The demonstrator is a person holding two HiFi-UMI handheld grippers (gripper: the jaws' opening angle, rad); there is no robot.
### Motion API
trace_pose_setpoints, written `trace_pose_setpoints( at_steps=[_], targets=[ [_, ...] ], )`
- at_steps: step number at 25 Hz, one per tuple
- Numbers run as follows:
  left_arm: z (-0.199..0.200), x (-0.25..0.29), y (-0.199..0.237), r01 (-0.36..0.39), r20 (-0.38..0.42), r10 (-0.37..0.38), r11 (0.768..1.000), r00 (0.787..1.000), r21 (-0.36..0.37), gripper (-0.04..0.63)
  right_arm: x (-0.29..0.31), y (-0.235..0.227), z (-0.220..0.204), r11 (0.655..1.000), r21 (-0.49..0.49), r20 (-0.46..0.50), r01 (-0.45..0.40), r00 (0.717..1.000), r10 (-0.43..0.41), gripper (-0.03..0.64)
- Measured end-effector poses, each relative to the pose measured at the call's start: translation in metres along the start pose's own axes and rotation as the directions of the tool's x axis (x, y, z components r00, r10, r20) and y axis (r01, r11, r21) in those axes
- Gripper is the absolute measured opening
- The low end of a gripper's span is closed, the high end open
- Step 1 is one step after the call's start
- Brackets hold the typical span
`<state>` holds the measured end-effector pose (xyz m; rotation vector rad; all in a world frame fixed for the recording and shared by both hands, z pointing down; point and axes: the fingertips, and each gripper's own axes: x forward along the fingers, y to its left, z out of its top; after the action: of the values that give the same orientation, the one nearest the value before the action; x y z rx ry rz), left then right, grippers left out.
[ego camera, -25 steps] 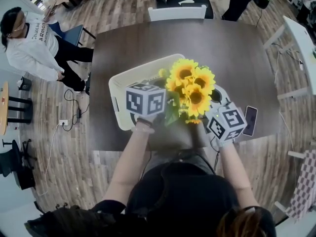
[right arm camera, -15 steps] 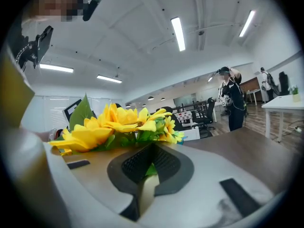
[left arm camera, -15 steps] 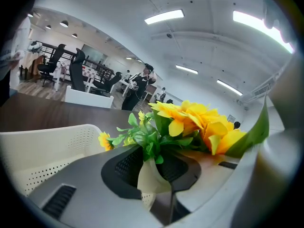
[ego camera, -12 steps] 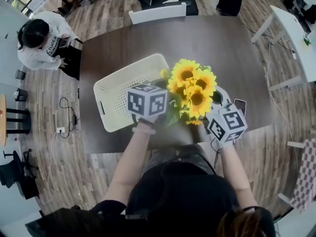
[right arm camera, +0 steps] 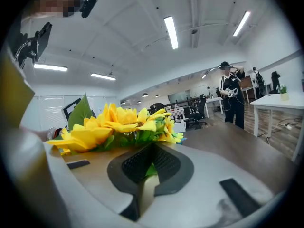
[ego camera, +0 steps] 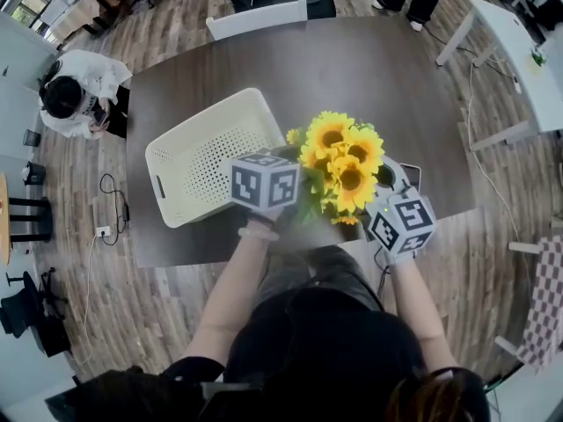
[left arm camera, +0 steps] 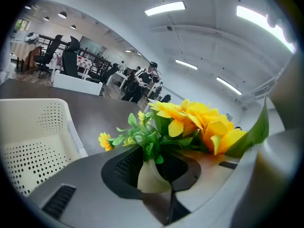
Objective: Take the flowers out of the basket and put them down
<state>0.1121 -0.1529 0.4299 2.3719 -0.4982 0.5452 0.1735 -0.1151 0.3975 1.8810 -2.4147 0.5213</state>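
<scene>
A bunch of yellow sunflowers (ego camera: 341, 158) with green leaves hangs above the dark table (ego camera: 352, 69), just right of the cream perforated basket (ego camera: 198, 152). Both grippers hold it from below. In the left gripper view my left gripper (left arm camera: 155, 171) is shut on the pale wrapped stem, with the blooms (left arm camera: 199, 122) ahead and the basket (left arm camera: 33, 137) to the left. In the right gripper view my right gripper (right arm camera: 148, 171) is shut on the same stem under the blooms (right arm camera: 111, 125). Their marker cubes (ego camera: 262, 183) (ego camera: 402, 222) sit on either side of the bunch in the head view.
A phone (ego camera: 411, 176) and a dark round object (ego camera: 384, 174) lie on the table right of the flowers. A white chair (ego camera: 257, 16) stands at the far edge. A white side table (ego camera: 515, 60) stands at the right, and a person (ego camera: 75, 95) sits at the left.
Both grippers have carried the bunch rightward: it was over the basket's right rim and now stands beyond it, above bare table. The grip on the stem is unchanged.
</scene>
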Motion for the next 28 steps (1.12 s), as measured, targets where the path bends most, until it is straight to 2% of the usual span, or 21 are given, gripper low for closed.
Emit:
trace_pose_setpoints(
  at_steps=[21,28],
  targets=[
    [-0.056,0.048,-0.007,-0.044,-0.043,0.039,0.991,0.998,-0.125,0.104,-0.020,-0.040,-0.053,0.999,0.037,-0.102,-0.026,0.994,0.030,0.005],
    [-0.064,0.042,0.015,-0.074,-0.045,0.068,0.985,0.997,-0.154,0.104,-0.004,-0.032,-0.062,0.998,0.041,-0.120,-0.039,0.992,0.044,0.005]
  ],
)
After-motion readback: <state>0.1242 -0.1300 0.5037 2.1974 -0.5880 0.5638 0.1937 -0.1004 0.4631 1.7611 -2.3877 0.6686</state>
